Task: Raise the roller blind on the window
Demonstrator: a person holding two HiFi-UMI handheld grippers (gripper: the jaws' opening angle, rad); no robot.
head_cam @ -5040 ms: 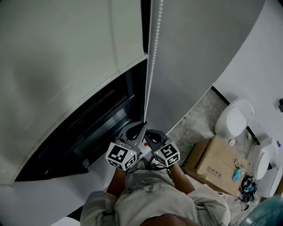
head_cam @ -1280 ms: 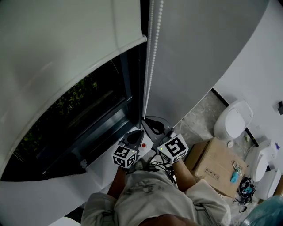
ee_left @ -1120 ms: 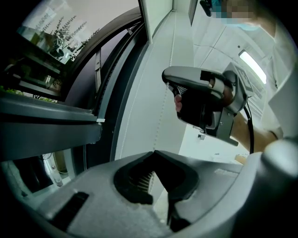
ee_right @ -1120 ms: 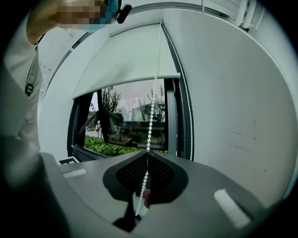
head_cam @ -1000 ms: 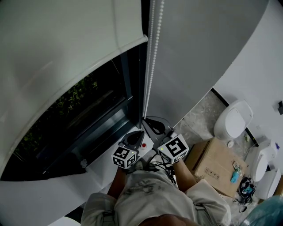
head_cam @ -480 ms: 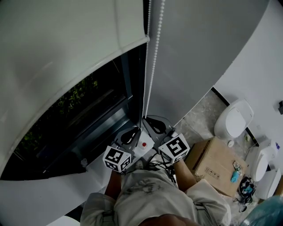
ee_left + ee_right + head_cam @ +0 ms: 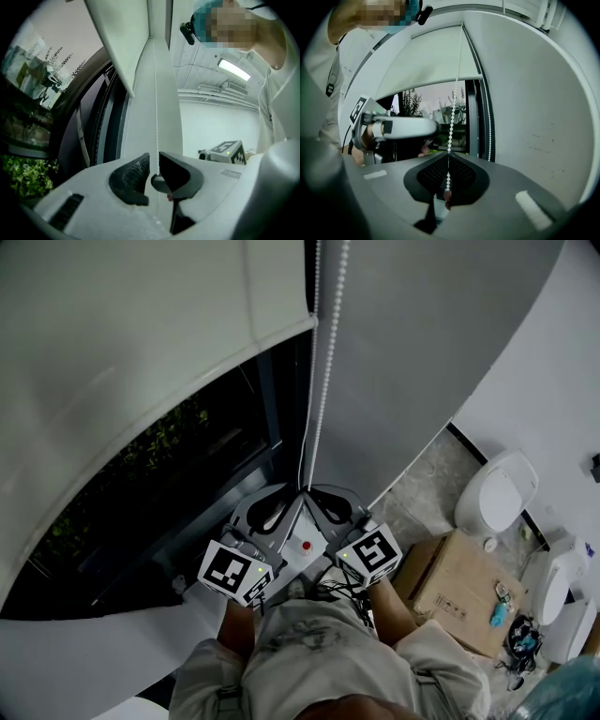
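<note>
The white roller blind (image 7: 141, 343) covers the upper part of the window (image 7: 159, 465); greenery shows below its bottom edge. A white bead chain (image 7: 324, 352) hangs down the frame's right side. My right gripper (image 7: 312, 498) is shut on one strand of the chain (image 7: 451, 117), the beads pinched between its pads (image 7: 448, 174). My left gripper (image 7: 292, 501) is beside it, slightly higher. Its jaws have just been opening and stand a little apart (image 7: 153, 161); the chain (image 7: 155, 103) runs through the gap without being pressed.
A grey wall panel (image 7: 422, 343) stands right of the chain. The white sill (image 7: 112, 652) runs under the window. On the floor at the right are a cardboard box (image 7: 459, 592) and white sanitary fixtures (image 7: 497, 488). The chain's second strand (image 7: 487, 122) hangs by the frame.
The blind's bottom edge sits higher than five seconds ago, with more window showing. In the last second my left gripper rose beside the chain and its jaws parted. The right gripper stayed put.
</note>
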